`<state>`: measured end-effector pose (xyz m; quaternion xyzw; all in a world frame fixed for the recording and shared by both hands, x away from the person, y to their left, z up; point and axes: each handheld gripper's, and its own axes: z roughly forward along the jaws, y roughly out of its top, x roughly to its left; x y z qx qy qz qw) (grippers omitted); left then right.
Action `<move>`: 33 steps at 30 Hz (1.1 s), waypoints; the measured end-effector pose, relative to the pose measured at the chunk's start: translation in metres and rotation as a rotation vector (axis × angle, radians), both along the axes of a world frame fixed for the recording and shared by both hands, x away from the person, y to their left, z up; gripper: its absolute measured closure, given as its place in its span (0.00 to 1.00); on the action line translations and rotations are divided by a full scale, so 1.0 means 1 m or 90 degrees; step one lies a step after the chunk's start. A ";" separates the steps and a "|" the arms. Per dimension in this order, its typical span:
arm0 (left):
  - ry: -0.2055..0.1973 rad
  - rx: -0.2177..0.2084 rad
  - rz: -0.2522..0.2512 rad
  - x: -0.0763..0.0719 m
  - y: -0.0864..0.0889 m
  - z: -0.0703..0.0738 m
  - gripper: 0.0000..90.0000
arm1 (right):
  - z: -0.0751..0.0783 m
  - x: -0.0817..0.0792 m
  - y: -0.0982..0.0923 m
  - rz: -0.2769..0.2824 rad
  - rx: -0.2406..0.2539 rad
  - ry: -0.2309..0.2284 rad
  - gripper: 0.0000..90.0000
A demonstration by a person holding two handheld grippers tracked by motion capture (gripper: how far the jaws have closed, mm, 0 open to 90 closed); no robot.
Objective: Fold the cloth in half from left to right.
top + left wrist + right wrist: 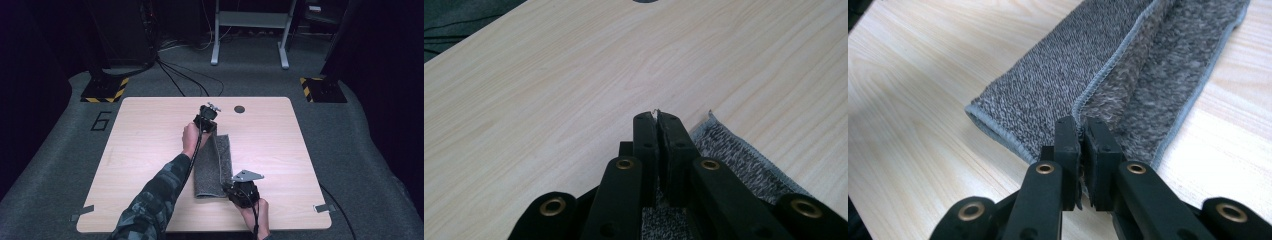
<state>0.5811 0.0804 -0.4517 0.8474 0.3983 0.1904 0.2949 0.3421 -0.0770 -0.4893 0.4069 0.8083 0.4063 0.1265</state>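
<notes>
Evidently a fold is under way: the grey towel (214,167) lies lengthwise near the middle of the table (150,150), one long flap raised. The left gripper (206,121) is clamped on its far edge, the right gripper (239,189) on its near edge. Next, both should probably carry that flap across together, keeping it taut.
</notes>
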 end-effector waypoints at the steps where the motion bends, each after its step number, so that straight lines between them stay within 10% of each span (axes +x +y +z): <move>1: -0.003 -0.002 -0.001 0.001 -0.001 -0.001 0.96 | -0.001 0.000 0.000 -0.003 -0.003 0.001 0.95; 7: 0.012 -0.008 -0.010 0.004 -0.008 -0.004 0.91 | -0.006 -0.003 -0.001 -0.016 -0.019 -0.006 0.94; 12: 0.020 -0.027 0.008 0.004 -0.007 -0.001 0.45 | -0.012 -0.003 -0.005 -0.033 -0.038 0.009 0.84; 17: 0.025 -0.048 0.008 0.003 0.004 0.004 0.24 | -0.017 -0.005 -0.016 -0.048 -0.041 0.026 0.73; 33: 0.039 -0.050 -0.011 -0.049 0.061 -0.002 0.18 | 0.002 0.018 -0.040 -0.074 0.009 0.033 0.30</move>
